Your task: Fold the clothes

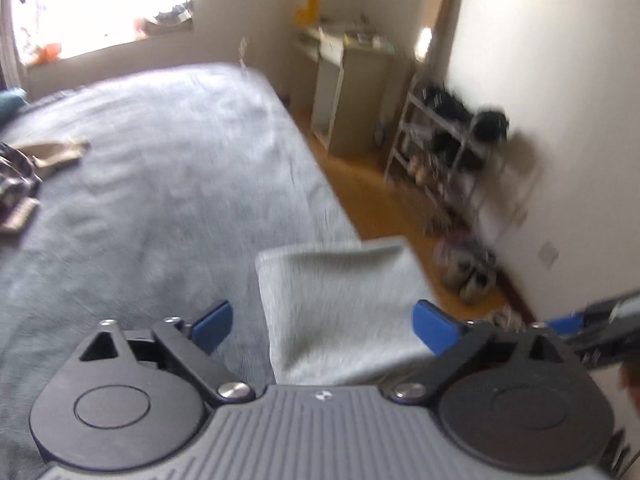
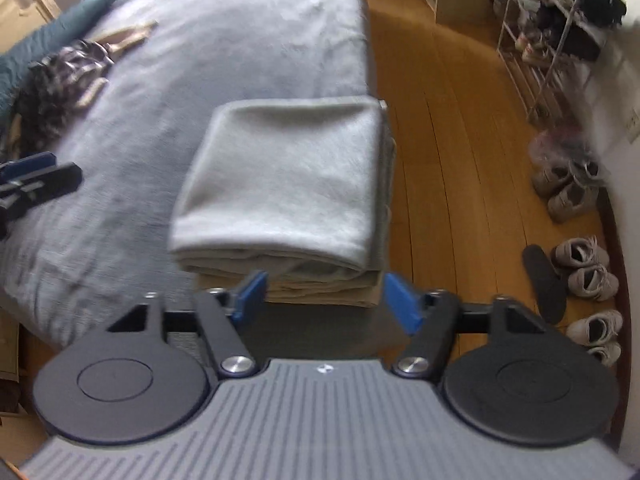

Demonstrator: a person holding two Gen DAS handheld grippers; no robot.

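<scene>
Both pairs of blue-padded fingers stand wide apart and hold nothing. In the right wrist view the right gripper (image 2: 324,292) points down at a folded grey garment (image 2: 280,184), with clear air between its pads and the cloth. In the left wrist view the left gripper (image 1: 322,322) hangs above the same garment's corner, also touching nothing (the picture is smeared with motion, so fine detail is lost).

The garment lies on the bed (image 2: 224,28), at the near right corner of the grey blanket, just beside the edge above the wooden floor (image 2: 460,140). It is a neat, thick, roughly square bundle of several layers, with a rounded fold along the near edge and a smooth top. It sits on a flatter tan piece of folded cloth (image 2: 320,292), whose edge shows beneath it.

By my judgement this item is finished and released. The next move likely calls for reaching across the bed to the loose dark patterned clothing (image 2: 64,76) heaped near the far left, well apart from the stack, where pale tan items (image 2: 124,36) also lie. That would need a pinch on an edge and a lift clear of the heap.
</scene>
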